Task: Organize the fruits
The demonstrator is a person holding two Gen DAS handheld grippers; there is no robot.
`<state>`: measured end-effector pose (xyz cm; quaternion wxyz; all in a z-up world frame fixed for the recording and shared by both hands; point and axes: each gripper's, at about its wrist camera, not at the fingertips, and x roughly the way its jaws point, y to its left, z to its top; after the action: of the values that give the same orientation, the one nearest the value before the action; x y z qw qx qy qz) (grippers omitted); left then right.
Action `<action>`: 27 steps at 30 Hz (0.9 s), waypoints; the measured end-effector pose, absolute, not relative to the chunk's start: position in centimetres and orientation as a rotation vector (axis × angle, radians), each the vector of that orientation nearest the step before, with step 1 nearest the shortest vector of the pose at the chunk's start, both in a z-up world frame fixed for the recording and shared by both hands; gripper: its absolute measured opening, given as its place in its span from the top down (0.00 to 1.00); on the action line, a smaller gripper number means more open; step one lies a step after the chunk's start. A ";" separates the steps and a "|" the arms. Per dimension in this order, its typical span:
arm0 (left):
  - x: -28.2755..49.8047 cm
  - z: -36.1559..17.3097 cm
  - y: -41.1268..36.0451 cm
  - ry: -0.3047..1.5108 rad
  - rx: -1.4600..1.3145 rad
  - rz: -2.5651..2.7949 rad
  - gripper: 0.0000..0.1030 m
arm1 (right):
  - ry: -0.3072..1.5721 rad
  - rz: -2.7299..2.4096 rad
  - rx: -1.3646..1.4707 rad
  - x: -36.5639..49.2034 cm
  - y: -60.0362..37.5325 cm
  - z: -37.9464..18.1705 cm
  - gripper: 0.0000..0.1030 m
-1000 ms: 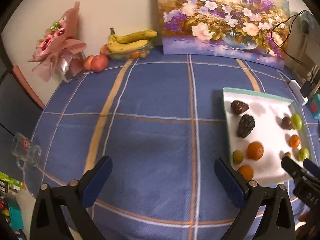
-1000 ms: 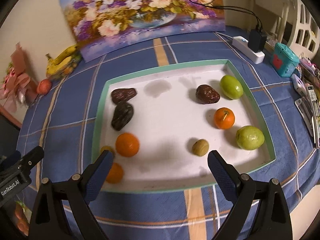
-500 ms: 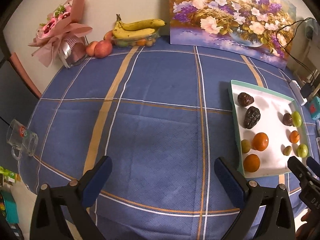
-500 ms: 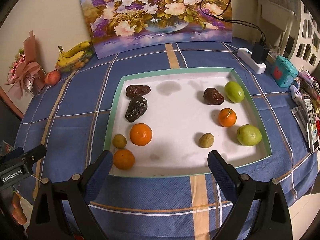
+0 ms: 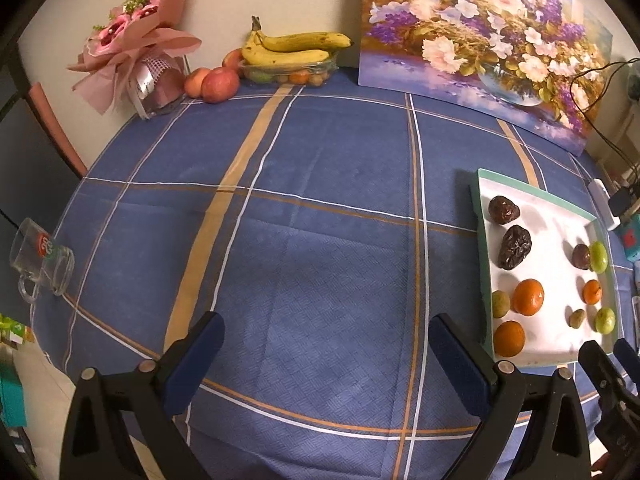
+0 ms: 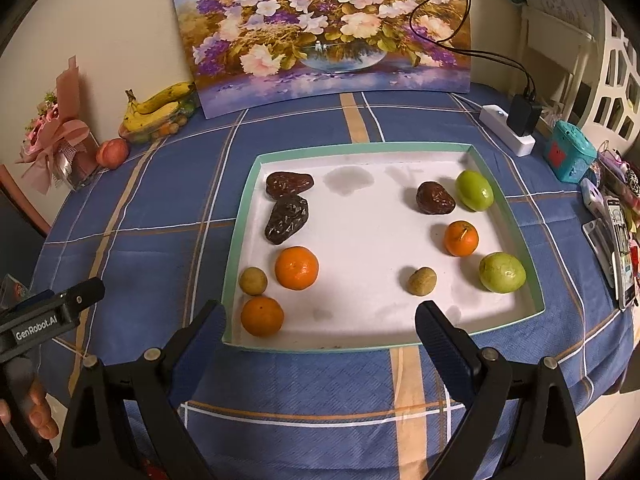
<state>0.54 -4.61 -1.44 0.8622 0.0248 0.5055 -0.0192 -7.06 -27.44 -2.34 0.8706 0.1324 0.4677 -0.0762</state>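
Right wrist view: both claws [image 6: 320, 330] [image 5: 326, 342] released, empty, near fruit tray [image 6: 516, 216].

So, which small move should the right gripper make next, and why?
Probably ease the right gripper forward and down over the small tan fruit just beyond its open fingers. Three oranges, three dark dates, two green fruits and two tan ones lie in the white tray, in two mixed groups. Both grippers are open, holding nothing; the left gripper hovers over bare tablecloth.
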 end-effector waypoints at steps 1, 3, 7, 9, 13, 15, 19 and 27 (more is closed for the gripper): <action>0.6 -1.4 -4.7 1.060 0.056 -0.043 0.00 | 0.976 -0.160 0.277 -7.1 -27.4 -2.3 0.07; 0.5 -1.4 -4.9 1.059 0.066 -0.050 0.00 | 0.971 -0.164 0.281 -7.2 -27.3 -2.1 0.07; 0.5 -1.5 -5.1 1.065 0.087 -0.059 0.00 | 0.963 -0.163 0.281 -7.3 -27.2 -2.0 0.07; 0.6 -1.7 -5.1 1.070 0.087 -0.056 0.00 | 0.965 -0.166 0.280 -7.2 -27.3 -2.0 0.07; 0.6 -1.8 -5.0 1.077 0.080 -0.052 0.00 | 0.969 -0.177 0.287 -7.2 -27.7 -2.2 0.07; 0.7 -1.8 -4.9 1.079 0.078 -0.052 0.00 | 0.970 -0.186 0.288 -7.2 -27.8 -2.3 0.07; 0.7 -2.0 -4.8 1.085 0.077 -0.051 0.00 | 0.970 -0.194 0.286 -7.2 -27.8 -2.3 0.07; 0.9 -2.2 -4.7 1.098 0.078 -0.049 0.00 | 0.974 -0.193 0.273 -7.0 -27.6 -2.3 0.07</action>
<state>0.90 -4.72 -2.19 0.8520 0.0370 0.5217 -0.0233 -7.02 -27.59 -2.33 0.8704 0.1304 0.4657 -0.0925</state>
